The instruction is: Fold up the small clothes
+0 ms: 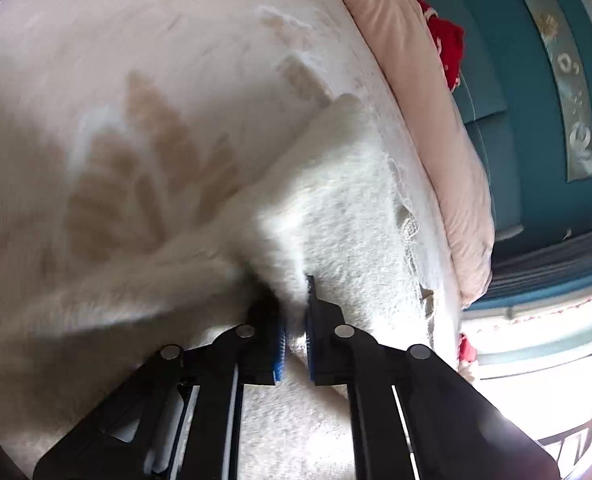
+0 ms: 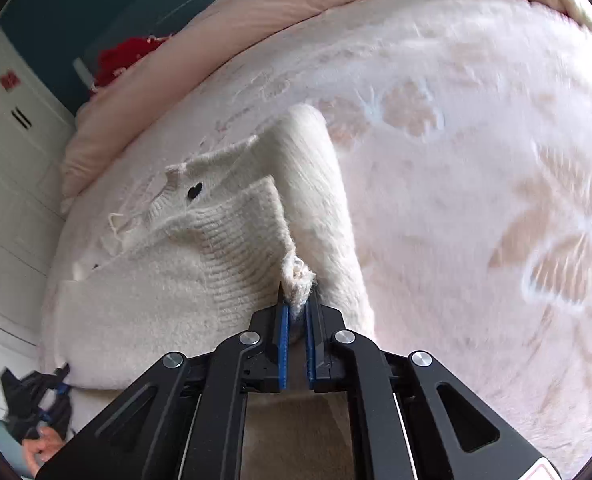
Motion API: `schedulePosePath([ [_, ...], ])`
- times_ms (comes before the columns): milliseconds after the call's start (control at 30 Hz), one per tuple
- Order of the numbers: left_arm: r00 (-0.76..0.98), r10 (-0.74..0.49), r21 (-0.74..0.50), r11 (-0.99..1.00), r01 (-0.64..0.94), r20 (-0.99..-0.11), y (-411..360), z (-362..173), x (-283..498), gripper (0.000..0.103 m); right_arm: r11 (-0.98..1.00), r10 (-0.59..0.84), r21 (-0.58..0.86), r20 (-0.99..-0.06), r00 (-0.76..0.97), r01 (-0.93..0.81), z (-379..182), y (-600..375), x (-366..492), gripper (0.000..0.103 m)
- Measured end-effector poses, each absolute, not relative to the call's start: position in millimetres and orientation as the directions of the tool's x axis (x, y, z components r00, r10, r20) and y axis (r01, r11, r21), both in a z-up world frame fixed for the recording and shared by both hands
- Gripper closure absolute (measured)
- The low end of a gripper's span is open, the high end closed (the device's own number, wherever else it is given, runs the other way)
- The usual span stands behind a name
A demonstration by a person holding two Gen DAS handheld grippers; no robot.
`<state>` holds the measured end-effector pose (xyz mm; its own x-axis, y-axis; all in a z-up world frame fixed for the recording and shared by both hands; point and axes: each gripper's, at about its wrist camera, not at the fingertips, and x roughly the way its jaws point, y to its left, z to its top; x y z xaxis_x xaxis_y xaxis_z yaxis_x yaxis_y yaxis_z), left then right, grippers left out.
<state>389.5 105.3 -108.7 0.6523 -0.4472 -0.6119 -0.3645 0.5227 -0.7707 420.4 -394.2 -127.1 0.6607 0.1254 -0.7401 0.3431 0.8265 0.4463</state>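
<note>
A cream knitted sweater (image 1: pixel 336 208) lies on the bed, one part folded over the rest. In the left wrist view my left gripper (image 1: pixel 292 296) is shut on a raised fold of its fuzzy fabric. My right gripper (image 2: pixel 298 296) is shut on a bunched ribbed edge of the sweater (image 2: pixel 216 240), which stands up between the blue pads. A small black heart-shaped button (image 2: pixel 195 191) sits near its neckline. In the right wrist view the left gripper (image 2: pixel 54 390) shows at the sweater's lower left corner, with a hand (image 2: pixel 42 446) behind it.
The bed is covered by a pale pink blanket (image 2: pixel 456 160) with a beige leaf pattern. A pink duvet (image 2: pixel 256 4) lies along the far side with a red garment (image 2: pixel 128 56) by it. Beyond stand a teal headboard (image 1: pixel 516 100) and white cupboards (image 2: pixel 8 140).
</note>
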Motion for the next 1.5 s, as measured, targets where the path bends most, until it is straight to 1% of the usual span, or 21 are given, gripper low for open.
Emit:
schedulePosePath([
  [133, 0.660, -0.404, -0.732, 0.591, -0.340, -0.633, 102.5, -97.6, 392.8, 0.096, 0.845, 0.102, 0.432, -0.707, 0.700, 0.314, -113.7, -388.3, 423.0, 0.098],
  [200, 0.661, -0.389, -0.718, 0.606, -0.341, -0.642, 104.5, -95.8, 393.1, 0.096, 0.868, 0.097, 0.384, -0.753, 0.651, 0.314, -130.3, -387.0, 432.1, 0.098],
  [233, 0.651, -0.398, -0.716, 0.612, -0.337, -0.646, 105.5, -96.5, 393.6, 0.095, 0.870, 0.098, 0.384, -0.749, 0.656, 0.308, -130.1, -392.3, 429.7, 0.100],
  [300, 0.639, -0.411, -0.706, 0.638, -0.307, -0.650, 106.6, -90.2, 388.3, 0.093, 0.864, 0.112, 0.403, -0.739, 0.664, 0.303, -119.2, -394.5, 426.1, 0.096],
  [367, 0.630, -0.392, -0.643, 0.731, -0.229, -0.670, 107.2, -69.9, 375.0, 0.092, 0.853, 0.094, 0.405, -0.740, 0.666, 0.328, -108.6, -400.9, 417.3, 0.089],
  [433, 0.648, -0.333, -0.557, 0.813, -0.171, -0.685, 108.6, -50.9, 360.3, 0.094, 0.866, -0.010, 0.341, -0.721, 0.693, 0.367, -88.5, -395.5, 404.3, 0.081],
  [467, 0.682, -0.286, -0.495, 0.859, -0.128, -0.673, 108.0, -32.2, 354.6, 0.094, 0.869, -0.018, 0.347, -0.692, 0.722, 0.354, -79.4, -390.0, 399.5, 0.082],
  [533, 0.710, -0.257, -0.441, 0.893, -0.084, -0.655, 101.9, -12.9, 360.1, 0.094, 0.890, 0.080, 0.385, -0.659, 0.748, 0.245, -67.4, -364.2, 411.6, 0.096],
  [567, 0.708, -0.258, -0.415, 0.908, -0.054, -0.657, 93.2, -3.7, 373.6, 0.094, 0.907, 0.121, 0.376, -0.662, 0.739, 0.189, -63.3, -344.5, 420.4, 0.098],
  [633, 0.688, -0.275, -0.403, 0.915, -0.027, -0.672, 77.9, -2.1, 401.7, 0.093, 0.926, 0.233, 0.375, -0.662, 0.712, 0.046, -58.4, -295.9, 449.0, 0.099],
  [733, 0.615, -0.286, -0.408, 0.910, -0.065, -0.735, 58.6, -26.3, 445.4, 0.092, 0.931, 0.314, 0.360, -0.707, 0.634, -0.060, -73.9, -237.3, 494.6, 0.099],
  [833, 0.564, -0.204, -0.329, 0.936, -0.128, -0.800, 50.0, -59.4, 468.2, 0.091, 0.953, 0.256, 0.304, -0.766, 0.590, -0.020, -100.8, -234.3, 525.4, 0.100],
  [900, 0.567, -0.211, -0.358, 0.920, -0.160, -0.796, 63.8, -74.2, 472.7, 0.091, 0.965, 0.155, 0.251, -0.793, 0.589, 0.083, -119.5, -271.3, 533.9, 0.103],
  [1033, 0.580, -0.259, -0.405, 0.904, -0.137, -0.773, 81.8, -81.3, 470.6, 0.095, 0.882, 0.174, 0.409, -0.743, 0.646, 0.233, -131.9, -361.3, 512.5, 0.103],
  [1167, 0.596, -0.260, -0.416, 0.899, -0.137, -0.759, 81.2, -80.1, 464.9, 0.095, 0.902, 0.176, 0.395, -0.703, 0.690, 0.172, -103.9, -343.8, 496.9, 0.102],
  [1200, 0.600, -0.260, -0.421, 0.896, -0.143, -0.757, 81.3, -80.8, 464.1, 0.095, 0.926, 0.141, 0.344, -0.698, 0.702, 0.156, -102.8, -343.5, 495.0, 0.103],
  [1233, 0.602, -0.257, -0.423, 0.894, -0.149, -0.756, 81.5, -81.9, 464.3, 0.095, 0.942, 0.078, 0.274, -0.743, 0.665, 0.196, -113.2, -346.3, 497.9, 0.103],
  [1267, 0.602, -0.252, -0.417, 0.897, -0.150, -0.758, 80.3, -81.6, 463.8, 0.095, 0.935, 0.066, 0.262, -0.789, 0.611, 0.237, -130.4, -358.5, 496.6, 0.103],
  [1333, 0.598, -0.237, -0.395, 0.907, -0.147, -0.766, 77.3, -80.0, 465.2, 0.095, 0.887, 0.127, 0.377, -0.754, 0.645, 0.266, -130.7, -376.0, 485.6, 0.103],
  [1433, 0.595, -0.222, -0.374, 0.916, -0.143, -0.773, 76.3, -73.1, 460.1, 0.095, 0.856, 0.132, 0.439, -0.694, 0.708, 0.271, -105.5, -378.6, 456.0, 0.101],
  [1500, 0.609, -0.236, -0.387, 0.913, -0.128, -0.757, 77.9, -65.6, 445.6, 0.094, 0.886, 0.118, 0.390, -0.712, 0.692, 0.250, -106.8, -376.5, 443.9, 0.101],
])
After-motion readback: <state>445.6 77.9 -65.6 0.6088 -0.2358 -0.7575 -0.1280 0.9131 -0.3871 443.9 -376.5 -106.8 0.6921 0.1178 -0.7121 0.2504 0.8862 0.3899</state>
